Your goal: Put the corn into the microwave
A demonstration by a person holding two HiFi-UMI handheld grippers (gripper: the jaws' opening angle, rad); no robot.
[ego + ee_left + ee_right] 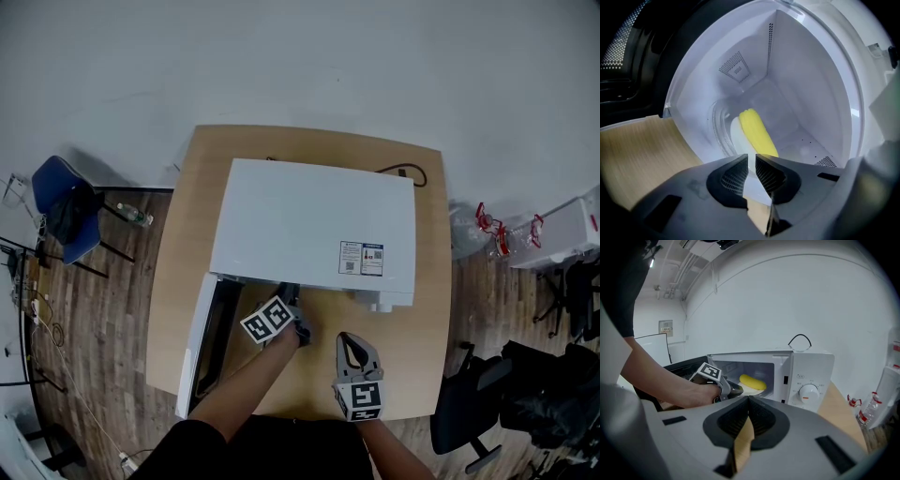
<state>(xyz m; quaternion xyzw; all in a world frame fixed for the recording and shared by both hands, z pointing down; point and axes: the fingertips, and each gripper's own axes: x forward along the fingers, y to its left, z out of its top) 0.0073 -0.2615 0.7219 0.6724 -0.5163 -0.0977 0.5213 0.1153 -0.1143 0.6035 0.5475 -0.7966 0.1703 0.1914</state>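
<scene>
The yellow corn (757,133) lies on a white plate (735,137) inside the white microwave (309,225). The microwave door (202,342) hangs open to the left. My left gripper (751,160) sits at the oven's mouth just in front of the corn, its jaws a narrow gap apart with nothing between them. From the right gripper view, the corn (752,381) shows in the cavity, with the left gripper (733,391) and the hand holding it just in front. My right gripper (352,345) rests low over the table in front of the microwave, shut and empty.
The microwave fills most of the wooden table (422,319); its control knob (808,392) is right of the cavity. A black cable (408,173) lies behind it. A blue chair (66,211) stands at left, a black office chair (469,412) and bottles (492,230) at right.
</scene>
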